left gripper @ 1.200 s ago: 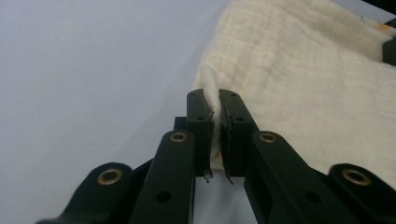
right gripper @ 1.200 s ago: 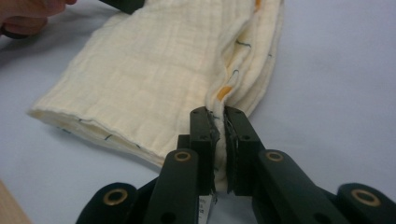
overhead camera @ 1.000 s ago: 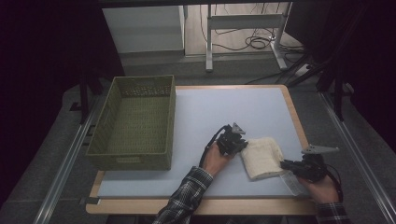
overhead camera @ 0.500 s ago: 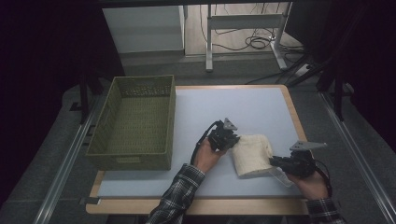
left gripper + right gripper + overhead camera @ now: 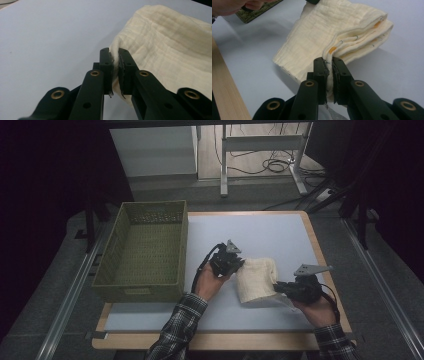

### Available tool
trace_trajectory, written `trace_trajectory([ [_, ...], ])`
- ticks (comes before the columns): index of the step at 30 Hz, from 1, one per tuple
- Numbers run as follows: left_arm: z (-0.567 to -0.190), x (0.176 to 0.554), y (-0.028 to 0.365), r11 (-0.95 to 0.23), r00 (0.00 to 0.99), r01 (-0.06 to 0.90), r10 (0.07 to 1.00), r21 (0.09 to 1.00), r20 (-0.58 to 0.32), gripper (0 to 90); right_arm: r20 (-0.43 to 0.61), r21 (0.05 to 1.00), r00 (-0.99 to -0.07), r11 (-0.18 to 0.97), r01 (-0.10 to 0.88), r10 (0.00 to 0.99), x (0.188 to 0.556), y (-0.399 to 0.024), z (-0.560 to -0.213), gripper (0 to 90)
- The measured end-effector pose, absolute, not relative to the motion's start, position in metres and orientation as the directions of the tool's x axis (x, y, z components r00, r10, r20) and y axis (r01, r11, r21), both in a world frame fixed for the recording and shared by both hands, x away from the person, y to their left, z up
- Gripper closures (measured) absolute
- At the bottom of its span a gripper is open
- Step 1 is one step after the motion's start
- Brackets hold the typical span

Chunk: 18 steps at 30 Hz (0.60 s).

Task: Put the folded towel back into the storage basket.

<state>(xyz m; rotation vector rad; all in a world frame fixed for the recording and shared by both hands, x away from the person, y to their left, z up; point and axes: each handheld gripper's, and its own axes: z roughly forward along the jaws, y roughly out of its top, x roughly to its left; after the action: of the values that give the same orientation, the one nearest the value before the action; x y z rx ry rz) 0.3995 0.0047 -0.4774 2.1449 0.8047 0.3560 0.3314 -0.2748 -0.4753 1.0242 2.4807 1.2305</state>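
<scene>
A folded cream cloth (image 5: 257, 280) hangs between my two grippers, lifted a little over the pale blue table mat (image 5: 260, 232). My left gripper (image 5: 238, 264) is shut on the cloth's left edge; in the left gripper view its jaws pinch a fold of the cloth (image 5: 165, 45) at the gripper (image 5: 115, 60). My right gripper (image 5: 278, 289) is shut on the cloth's right corner. In the right gripper view the gripper (image 5: 329, 65) clamps the stacked layers of the cloth (image 5: 332, 32), whose edges show orange tags.
A green woven basket (image 5: 176, 251) stands on the left side of the table, close to my left hand. The wooden table edge (image 5: 220, 340) runs along the front. Behind the table are a white cabinet (image 5: 152, 150) and metal desk legs (image 5: 225, 165) with cables.
Both grippers have carried the cloth leftward toward the basket and slightly upward. Both grips have stayed the same.
</scene>
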Motion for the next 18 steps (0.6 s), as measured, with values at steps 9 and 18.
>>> trace_trajectory([
  [9, -0.468, 0.400, 0.019, -0.483, 0.743, 0.431, 0.670, 0.762, 0.005, 83.0, 0.125, 0.766, -0.757, 0.423, 0.484, 0.641, 0.337, -0.259, -0.472, 82.5],
  [18, -0.457, 0.401, 0.030, -0.499, 0.729, 0.424, 0.683, 0.756, 0.042, 82.9, 0.112, 0.772, -0.770, 0.433, 0.465, 0.628, 0.342, -0.244, -0.466, 82.5],
])
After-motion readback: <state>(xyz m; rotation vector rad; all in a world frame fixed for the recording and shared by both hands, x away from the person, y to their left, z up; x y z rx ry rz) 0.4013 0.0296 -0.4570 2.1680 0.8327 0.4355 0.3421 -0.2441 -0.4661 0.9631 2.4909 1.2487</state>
